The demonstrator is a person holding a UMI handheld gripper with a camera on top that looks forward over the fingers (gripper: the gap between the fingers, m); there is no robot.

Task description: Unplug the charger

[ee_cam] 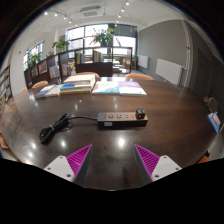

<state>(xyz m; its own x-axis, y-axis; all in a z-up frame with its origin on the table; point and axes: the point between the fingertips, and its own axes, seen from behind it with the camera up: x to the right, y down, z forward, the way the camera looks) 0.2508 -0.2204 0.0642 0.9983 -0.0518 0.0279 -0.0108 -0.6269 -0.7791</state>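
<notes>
A white power strip lies on the dark wooden table ahead of my fingers. A black charger is plugged into its right end. A black cable runs from the strip's left end and curls toward the left. My gripper is open and empty, its two pink-padded fingers wide apart, well short of the strip.
Books and papers lie at the table's far side, with chairs behind them. A blue-and-white object sits at the table's right edge. Windows and plants stand at the back of the room.
</notes>
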